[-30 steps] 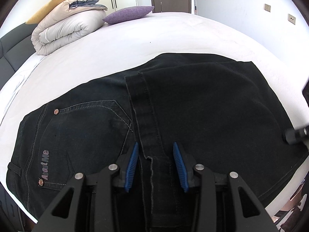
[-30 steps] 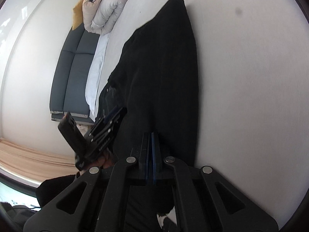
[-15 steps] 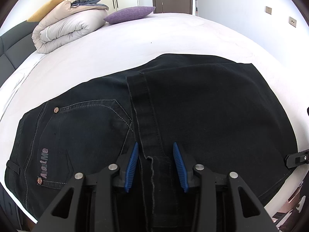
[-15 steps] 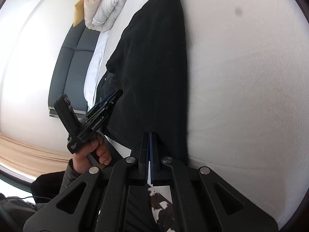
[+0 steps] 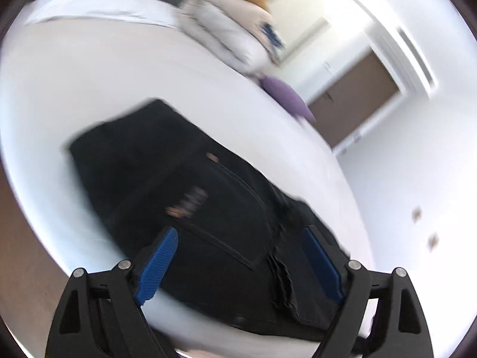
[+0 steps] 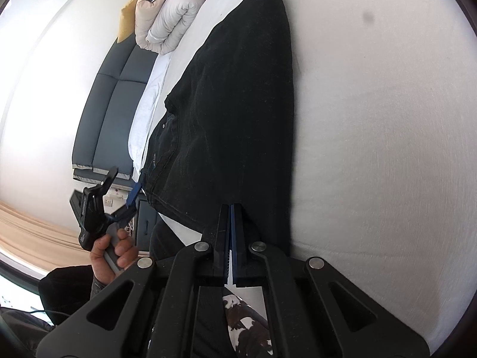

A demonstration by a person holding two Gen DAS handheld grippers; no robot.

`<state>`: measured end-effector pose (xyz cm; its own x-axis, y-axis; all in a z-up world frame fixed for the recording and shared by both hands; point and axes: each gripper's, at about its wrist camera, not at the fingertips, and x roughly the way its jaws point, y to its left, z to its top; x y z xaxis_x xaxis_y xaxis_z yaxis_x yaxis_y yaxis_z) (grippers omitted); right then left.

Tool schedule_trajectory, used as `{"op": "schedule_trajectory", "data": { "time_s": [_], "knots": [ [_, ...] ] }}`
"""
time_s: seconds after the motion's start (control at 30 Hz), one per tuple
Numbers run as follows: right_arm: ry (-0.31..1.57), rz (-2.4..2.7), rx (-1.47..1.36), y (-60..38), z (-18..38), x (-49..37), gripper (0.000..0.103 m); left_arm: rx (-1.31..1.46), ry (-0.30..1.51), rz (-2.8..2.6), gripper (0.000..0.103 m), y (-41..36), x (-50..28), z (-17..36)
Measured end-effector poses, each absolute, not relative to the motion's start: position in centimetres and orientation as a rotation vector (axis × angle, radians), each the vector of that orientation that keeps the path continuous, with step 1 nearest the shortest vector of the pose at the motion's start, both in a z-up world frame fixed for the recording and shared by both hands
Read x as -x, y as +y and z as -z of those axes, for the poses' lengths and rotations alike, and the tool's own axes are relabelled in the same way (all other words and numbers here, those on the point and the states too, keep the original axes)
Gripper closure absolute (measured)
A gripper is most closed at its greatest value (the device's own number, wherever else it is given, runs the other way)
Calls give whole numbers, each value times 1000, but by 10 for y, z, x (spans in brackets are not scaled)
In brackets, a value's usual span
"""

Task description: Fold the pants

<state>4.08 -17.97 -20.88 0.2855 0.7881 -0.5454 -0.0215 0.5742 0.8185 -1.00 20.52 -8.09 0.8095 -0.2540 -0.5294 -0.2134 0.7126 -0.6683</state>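
Observation:
Black jeans (image 5: 184, 197) lie folded on the white bed (image 5: 89, 83); the left wrist view is blurred and shows the back pocket with its logo. My left gripper (image 5: 241, 265) is wide open and empty, just off the waistband end. In the right wrist view the jeans (image 6: 238, 113) run away from me as a long folded strip. My right gripper (image 6: 231, 238) has its jaws pressed together at the near edge of the jeans; I cannot tell whether cloth is pinched between them. The left gripper (image 6: 119, 188) shows there, held by a hand beside the waistband.
A rolled beige duvet (image 5: 226, 32) and a purple pillow (image 5: 286, 95) lie at the far end of the bed. A dark grey headboard (image 6: 110, 101) stands at the left. A brown door (image 5: 354, 95) is in the far wall.
My left gripper has let go of the trouser leg hem, opened wide and swung left to the waistband end. My right gripper stays shut at the near edge.

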Motion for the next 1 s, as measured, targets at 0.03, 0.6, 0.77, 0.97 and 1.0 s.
{"op": "schedule_trajectory", "data": {
  "time_s": [0.03, 0.6, 0.77, 0.97, 1.0],
  "knots": [
    [1164, -627, -806, -179, 209, -41, 103, 862, 605, -2, 16, 224, 20, 83],
    [1162, -602, -806, -178, 208, -40, 103, 1307, 588, -19, 30, 276, 29, 161],
    [1161, -603, -806, -179, 208, -40, 103, 1372, 570, 5, 30, 281, 30, 167],
    [1161, -605, -806, -179, 208, -40, 103, 1392, 565, -14, 32, 281, 27, 167],
    [1161, -605, -806, -179, 208, -40, 103, 1393, 568, -14, 32, 280, 27, 167]
  ]
}}
